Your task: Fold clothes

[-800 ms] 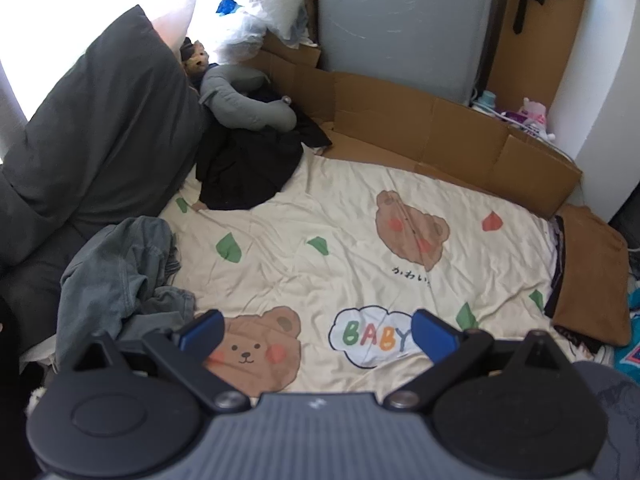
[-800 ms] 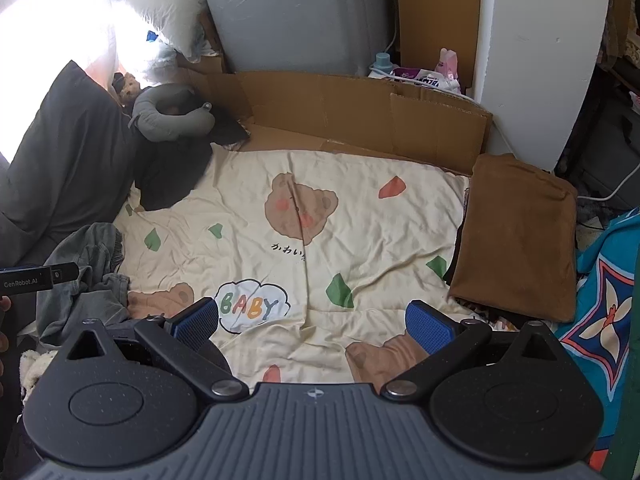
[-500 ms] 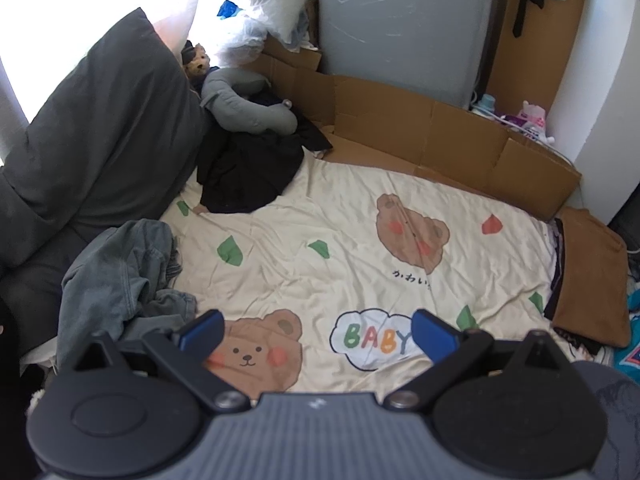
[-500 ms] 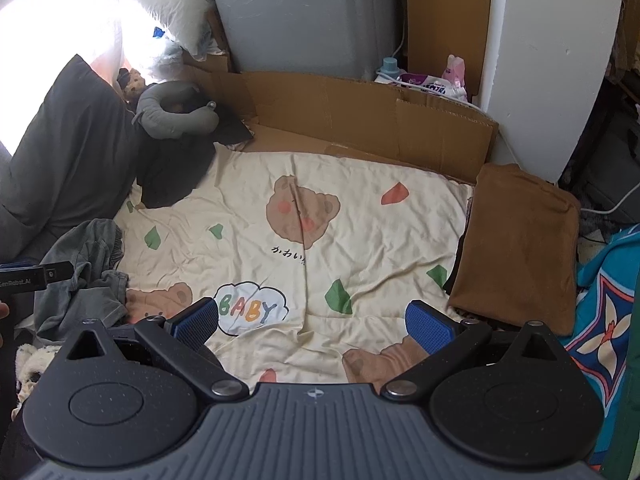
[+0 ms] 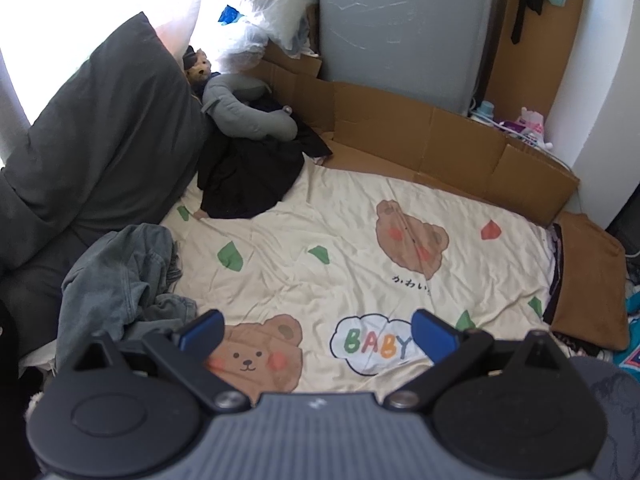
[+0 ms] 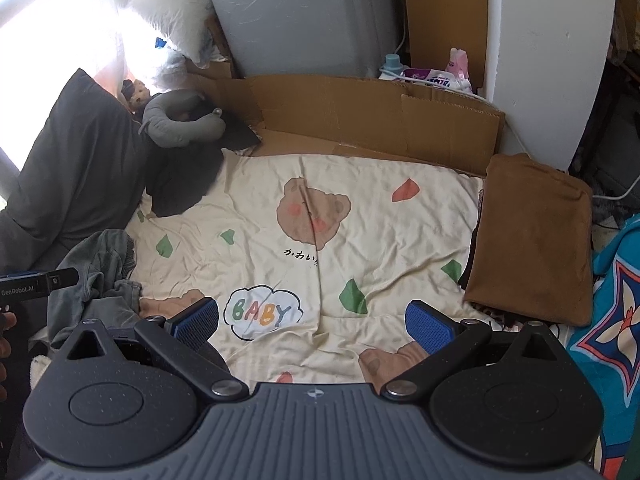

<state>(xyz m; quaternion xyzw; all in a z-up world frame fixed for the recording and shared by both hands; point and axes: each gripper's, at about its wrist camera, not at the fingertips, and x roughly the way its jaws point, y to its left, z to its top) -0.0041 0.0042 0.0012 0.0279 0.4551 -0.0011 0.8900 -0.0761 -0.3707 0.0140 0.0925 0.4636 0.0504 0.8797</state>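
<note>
A cream bear-print sheet (image 5: pixel 320 240) covers the bed. On its left edge lies a crumpled grey-green garment (image 5: pixel 120 276), and a folded brown cloth (image 6: pixel 528 240) rests on the right edge. The left gripper (image 5: pixel 318 330) and the right gripper (image 6: pixel 312 322) hang above the sheet, both with jaws wide apart and holding nothing.
</note>
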